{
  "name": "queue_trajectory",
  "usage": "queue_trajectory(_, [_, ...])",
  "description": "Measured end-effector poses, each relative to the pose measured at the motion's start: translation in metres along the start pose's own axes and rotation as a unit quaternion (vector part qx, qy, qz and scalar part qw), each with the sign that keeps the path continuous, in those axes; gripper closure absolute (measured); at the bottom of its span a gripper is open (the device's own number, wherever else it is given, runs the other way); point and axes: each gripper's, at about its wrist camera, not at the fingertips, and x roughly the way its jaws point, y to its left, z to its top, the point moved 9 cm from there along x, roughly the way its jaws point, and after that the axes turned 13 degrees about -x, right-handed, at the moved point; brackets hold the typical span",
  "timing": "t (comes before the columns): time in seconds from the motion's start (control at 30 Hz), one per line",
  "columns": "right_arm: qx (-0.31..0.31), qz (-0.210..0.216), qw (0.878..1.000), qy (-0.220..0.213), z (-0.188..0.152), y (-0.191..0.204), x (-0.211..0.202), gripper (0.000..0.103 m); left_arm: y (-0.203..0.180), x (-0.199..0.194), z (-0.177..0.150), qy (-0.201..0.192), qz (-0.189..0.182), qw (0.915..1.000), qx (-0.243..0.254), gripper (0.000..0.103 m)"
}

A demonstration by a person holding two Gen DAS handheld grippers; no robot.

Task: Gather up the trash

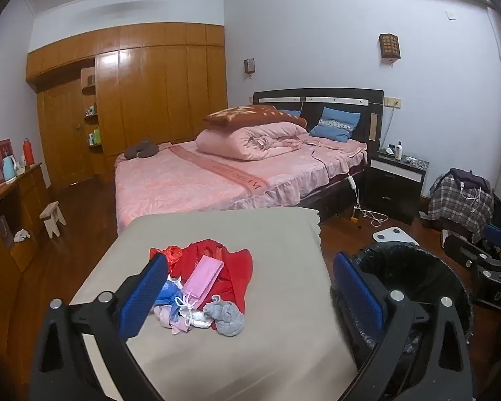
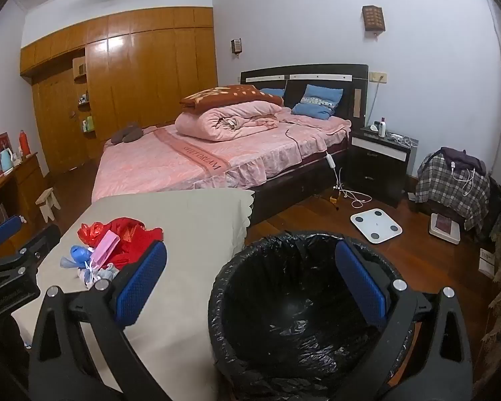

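Open left gripper (image 1: 250, 297) above trash pile (image 1: 200, 287)

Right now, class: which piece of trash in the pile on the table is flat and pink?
The pink packet, lying on the red cloth; the others are crumpled.

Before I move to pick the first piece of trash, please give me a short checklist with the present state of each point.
1. Left gripper jaws open, nothing between: ok.
2. Right gripper jaws open, nothing held: ok.
3. Trash pile in plain view on the beige cover: ok.
4. Bin lined with black bag, mouth unobstructed: ok.
5. Bin beside the beige cover: ok.
6. Which items are loose or tangled: cannot tell.
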Motion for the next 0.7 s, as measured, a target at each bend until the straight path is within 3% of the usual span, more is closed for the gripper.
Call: queue_trajectory(0.7, [0.0,0.001,1.0,-0.001,0.0015,0.0002,0.0009,0.005,0.0,-0.0002,0.0001,0.0,-0.004,1.0,-0.005,0.006])
